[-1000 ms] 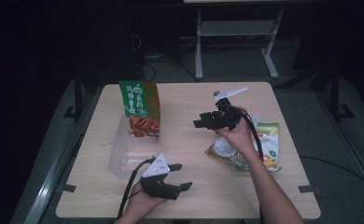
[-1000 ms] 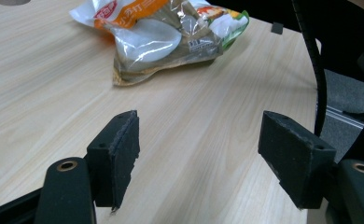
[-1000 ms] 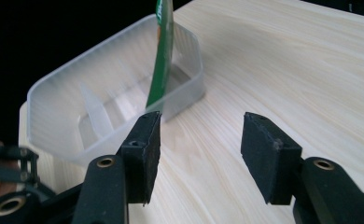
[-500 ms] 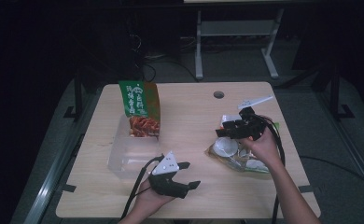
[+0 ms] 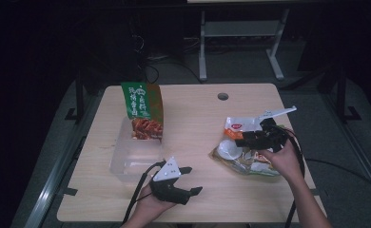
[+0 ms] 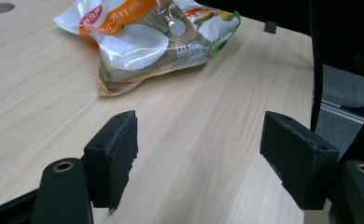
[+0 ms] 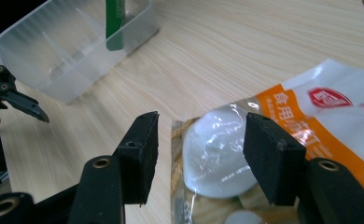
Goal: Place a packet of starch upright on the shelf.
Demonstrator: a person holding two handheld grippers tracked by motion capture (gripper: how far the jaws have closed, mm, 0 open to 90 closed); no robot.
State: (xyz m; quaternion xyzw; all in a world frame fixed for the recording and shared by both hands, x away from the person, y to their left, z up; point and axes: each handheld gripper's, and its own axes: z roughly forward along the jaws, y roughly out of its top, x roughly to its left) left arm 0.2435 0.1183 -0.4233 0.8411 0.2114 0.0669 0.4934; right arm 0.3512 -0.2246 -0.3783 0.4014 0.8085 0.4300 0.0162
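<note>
- Nearest the table's front edge, the left gripper [image 5: 189,180] rests on the bare wood with its jaws spread wide, holding and touching nothing; the snack bag lies well apart from it.
- Right of that, the right gripper [image 5: 240,140] hovers over the near end of the snack bag [image 5: 243,154], jaws spread to about the width of the white puffed lump inside, not yet pinching it as far as I can tell.
- That bag [image 7: 283,140] lies flat on the table [image 5: 198,123], on its right half. It looks light, crinkly and slick, so I judge a pinch on the flat sealed edge safer than on the bulge, which could slip or crush.
- Farther left, the clear bin [image 5: 135,154] holds an upright green packet [image 5: 143,111].
</note>
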